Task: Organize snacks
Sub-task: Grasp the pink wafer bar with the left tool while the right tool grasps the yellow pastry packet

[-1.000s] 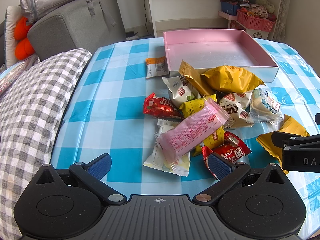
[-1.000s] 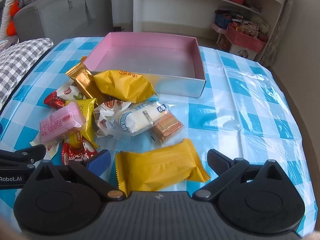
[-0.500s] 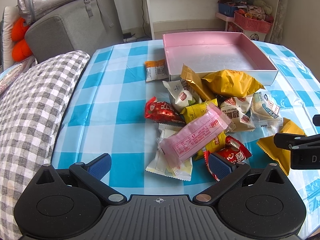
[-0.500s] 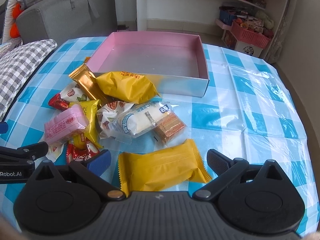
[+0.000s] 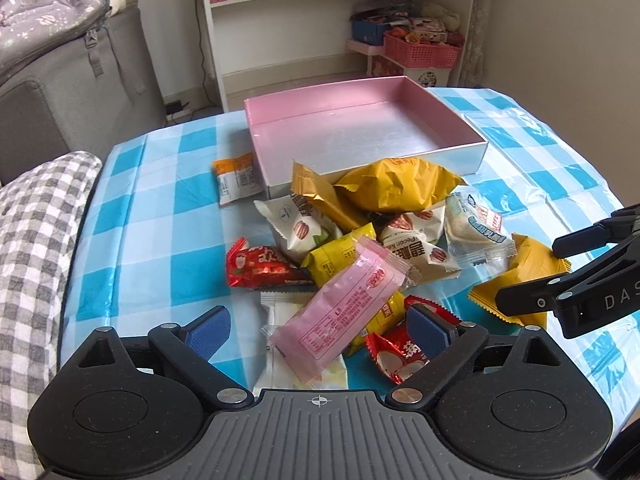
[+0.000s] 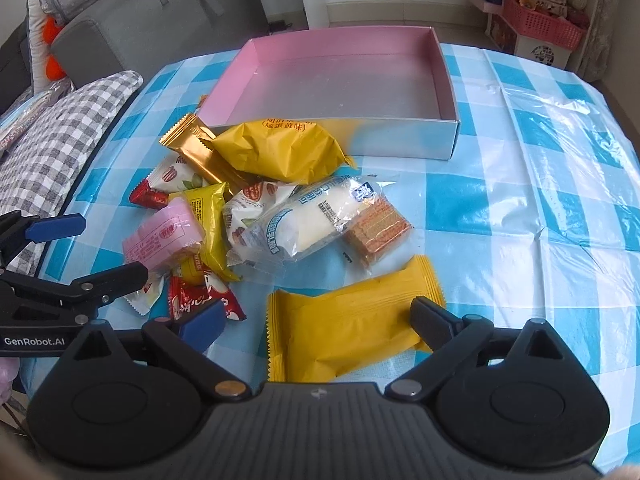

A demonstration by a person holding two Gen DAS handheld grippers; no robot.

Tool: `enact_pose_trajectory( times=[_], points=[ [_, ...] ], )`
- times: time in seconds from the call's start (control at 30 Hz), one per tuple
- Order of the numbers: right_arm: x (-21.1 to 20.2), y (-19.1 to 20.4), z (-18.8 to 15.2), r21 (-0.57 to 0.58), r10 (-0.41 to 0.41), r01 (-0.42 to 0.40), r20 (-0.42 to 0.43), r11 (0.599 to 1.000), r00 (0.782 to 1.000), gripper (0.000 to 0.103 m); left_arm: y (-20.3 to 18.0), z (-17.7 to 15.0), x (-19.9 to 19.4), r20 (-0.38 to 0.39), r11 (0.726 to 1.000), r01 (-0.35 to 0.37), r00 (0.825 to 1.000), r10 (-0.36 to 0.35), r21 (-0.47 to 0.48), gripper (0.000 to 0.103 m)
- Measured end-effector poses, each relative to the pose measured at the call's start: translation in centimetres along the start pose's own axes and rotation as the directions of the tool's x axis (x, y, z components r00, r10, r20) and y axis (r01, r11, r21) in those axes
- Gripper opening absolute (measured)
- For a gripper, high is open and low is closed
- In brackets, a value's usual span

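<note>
A pile of wrapped snacks lies on the blue-checked table in front of an empty pink box [image 5: 360, 132] [image 6: 344, 80]. My left gripper [image 5: 320, 326] is open, its fingers on either side of a long pink packet [image 5: 340, 308] that rests on the pile. My right gripper [image 6: 316, 318] is open around a flat yellow packet [image 6: 348, 320] lying on the table; it also shows in the left wrist view [image 5: 520, 276]. A big yellow bag [image 6: 280, 152] leans by the box front.
A checked cushion [image 5: 36, 240] lies at the table's left edge. An orange-and-white packet [image 5: 236, 178] lies alone left of the box. A grey sofa [image 5: 60, 92] and white shelves [image 5: 340, 20] with red baskets stand behind. Blue-checked cloth [image 6: 520, 200] extends to the right.
Both grippers have moved forward and lower toward the pile. The left fingers now flank the pink packet and the right fingers flank the yellow packet.
</note>
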State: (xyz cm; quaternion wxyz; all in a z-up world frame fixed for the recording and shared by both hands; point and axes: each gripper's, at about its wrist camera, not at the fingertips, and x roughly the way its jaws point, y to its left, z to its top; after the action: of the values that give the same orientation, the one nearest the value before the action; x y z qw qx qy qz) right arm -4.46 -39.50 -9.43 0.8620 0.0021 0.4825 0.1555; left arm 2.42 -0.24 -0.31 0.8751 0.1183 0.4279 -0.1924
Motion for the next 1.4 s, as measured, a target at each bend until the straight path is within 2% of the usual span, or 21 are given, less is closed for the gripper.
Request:
enact_pose_trajectory(
  times=[0.1,0.23,0.33,0.47,0.6,0.73,0.77,0.83,0.97,1.03,1.1,1.17,1.23,1.33,1.4],
  points=[
    [0.0,0.1,0.2,-0.005,-0.012,0.011,-0.032,1.000,0.999,0.098,-0.8,-0.2,0.7,-0.002,0.999,0.023,1.000,-0.023,0.035,0.085],
    [0.1,-0.4,0.6,-0.009,-0.045,0.044,-0.051,0.999,0.998,0.095,-1.5,-0.5,1.6,-0.002,0.995,-0.004,1.000,0.004,0.104,0.076],
    [-0.6,-1.4,1.2,-0.005,-0.027,0.027,-0.042,1.000,0.999,0.093,-1.7,-0.5,1.9,0.006,0.991,-0.020,1.000,0.019,0.132,0.069],
    [-1.8,-2.5,1.8,-0.065,-0.008,0.006,-0.030,0.998,1.000,0.094,-1.9,-0.3,1.7,0.024,0.989,-0.014,1.000,0.010,0.147,0.063],
    [-1.8,-2.8,2.0,-0.178,-0.009,-0.002,-0.058,0.984,0.998,0.094,-2.1,-0.1,1.8,0.022,0.989,-0.004,1.000,0.000,0.147,0.056],
    [-1.5,-1.4,1.2,-0.392,-0.018,-0.013,-0.076,0.920,0.997,0.094,-2.1,0.1,2.1,0.003,0.990,0.005,1.000,-0.006,0.143,0.053],
    [-1.4,-0.9,0.9,-0.446,-0.017,-0.021,-0.081,0.895,0.997,0.094,-2.1,0.1,2.1,0.001,0.989,0.007,1.000,-0.007,0.145,0.053],
    [-1.2,0.5,0.2,-0.574,-0.031,-0.034,-0.103,0.818,0.994,0.094,-2.1,0.1,2.2,-0.002,0.989,0.011,1.000,-0.011,0.147,0.052],
    [0.0,2.1,-0.8,-0.718,-0.096,-0.025,-0.128,0.696,0.987,0.095,-1.9,0.3,2.5,-0.008,0.990,0.020,1.000,-0.019,0.141,0.052],
    [0.6,2.4,-0.9,-0.750,-0.116,-0.026,-0.136,0.661,0.984,0.094,-1.9,0.3,2.7,-0.014,0.990,0.024,1.000,-0.022,0.141,0.052],
    [1.0,2.4,-1.0,-0.762,-0.119,-0.026,-0.134,0.647,0.984,0.092,-1.9,0.3,2.8,-0.018,0.989,0.025,1.000,-0.023,0.146,0.052],
    [1.4,2.7,-1.2,-0.774,-0.123,-0.020,-0.126,0.632,0.984,0.085,-2.0,0.3,3.1,-0.022,0.988,0.024,1.000,-0.021,0.153,0.052],
    [1.8,3.0,-1.5,-0.784,-0.136,-0.006,-0.115,0.620,0.984,0.083,-2.1,0.4,3.3,-0.027,0.988,0.024,0.999,-0.020,0.155,0.052],
    [2.5,3.3,-1.8,-0.786,-0.151,0.012,-0.104,0.618,0.983,0.079,-2.3,0.4,3.6,-0.032,0.987,0.023,0.999,-0.019,0.157,0.050],
    [3.0,3.4,-1.8,-0.773,-0.147,0.010,-0.108,0.635,0.983,0.075,-2.4,0.4,3.6,-0.031,0.987,0.024,0.999,-0.019,0.158,0.047]
  ],
)
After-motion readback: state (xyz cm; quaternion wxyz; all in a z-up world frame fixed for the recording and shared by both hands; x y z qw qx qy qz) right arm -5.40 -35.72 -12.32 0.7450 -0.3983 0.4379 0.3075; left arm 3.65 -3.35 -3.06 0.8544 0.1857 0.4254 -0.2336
